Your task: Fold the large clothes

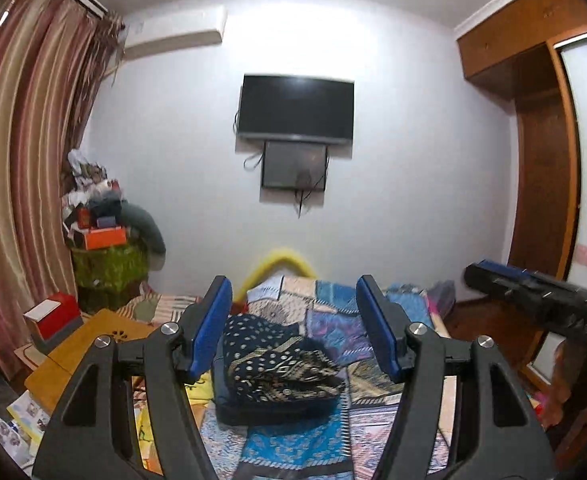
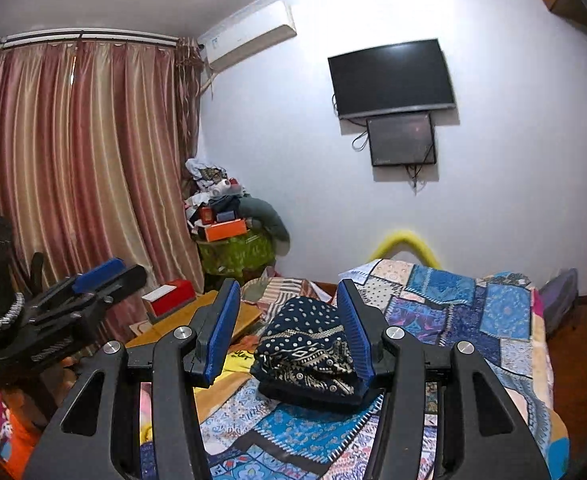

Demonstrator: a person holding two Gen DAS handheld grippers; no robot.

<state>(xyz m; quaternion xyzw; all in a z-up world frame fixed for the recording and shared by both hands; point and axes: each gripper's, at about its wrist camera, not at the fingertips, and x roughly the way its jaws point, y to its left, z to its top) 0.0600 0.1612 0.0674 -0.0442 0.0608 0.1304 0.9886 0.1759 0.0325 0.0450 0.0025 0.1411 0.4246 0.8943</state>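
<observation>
Both grippers are raised and empty: the left gripper (image 1: pixel 293 324) spread wide, the right gripper (image 2: pixel 289 332) spread somewhat less, nothing between the pads. Beyond them the dark patterned garment (image 1: pixel 277 364) lies folded into a compact bundle on the patchwork bed (image 1: pixel 301 444). The fold looks finished; next would likely be fetching another garment. Only the left view shows the wardrobe (image 1: pixel 533 120) on the right.
</observation>
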